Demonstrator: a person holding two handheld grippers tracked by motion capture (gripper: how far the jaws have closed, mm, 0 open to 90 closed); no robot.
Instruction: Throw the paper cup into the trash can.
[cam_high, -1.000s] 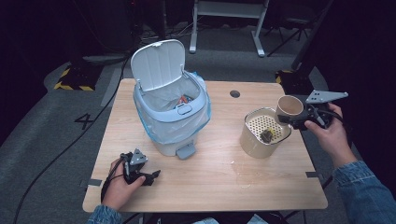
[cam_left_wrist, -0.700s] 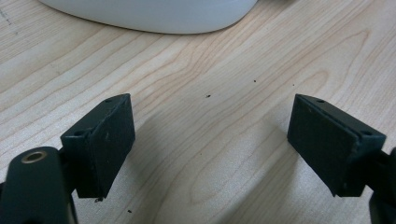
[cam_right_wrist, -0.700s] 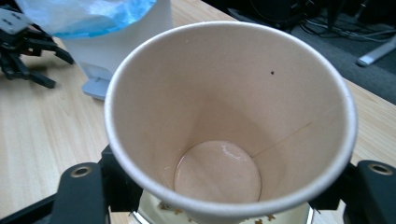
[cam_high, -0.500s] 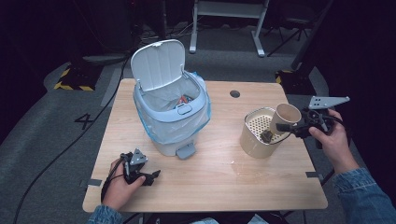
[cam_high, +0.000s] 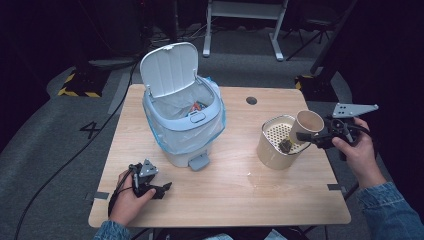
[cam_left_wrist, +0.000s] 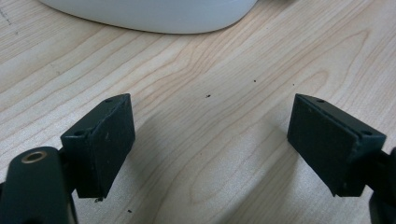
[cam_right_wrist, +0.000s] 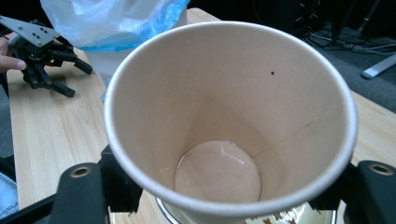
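Observation:
A tan paper cup (cam_high: 306, 125) hangs tilted over the right rim of a cream canister (cam_high: 270, 152), and my right gripper (cam_high: 306, 137) is shut on it. In the right gripper view the cup (cam_right_wrist: 229, 116) sits between the jaws of the right gripper (cam_right_wrist: 229, 186), with a thin wet film at its bottom. The canister's perforated insert (cam_high: 276, 131) holds a small dark lump (cam_high: 285, 146). My left gripper (cam_high: 165, 190) rests at the table's front left. Its jaws stand wide open over bare wood in the left gripper view (cam_left_wrist: 210, 144).
A white pedal bin (cam_high: 185, 130) with its lid (cam_high: 169, 67) up and a blue liner stands left of centre, some rubbish inside. Its base (cam_left_wrist: 149, 14) lies just beyond my left jaws. A cable hole (cam_high: 251, 100) is at the back of the wooden table (cam_high: 240, 195).
My right gripper has carried the cup slightly down and left, closer over the canister's rim. The left hand has stayed where it was.

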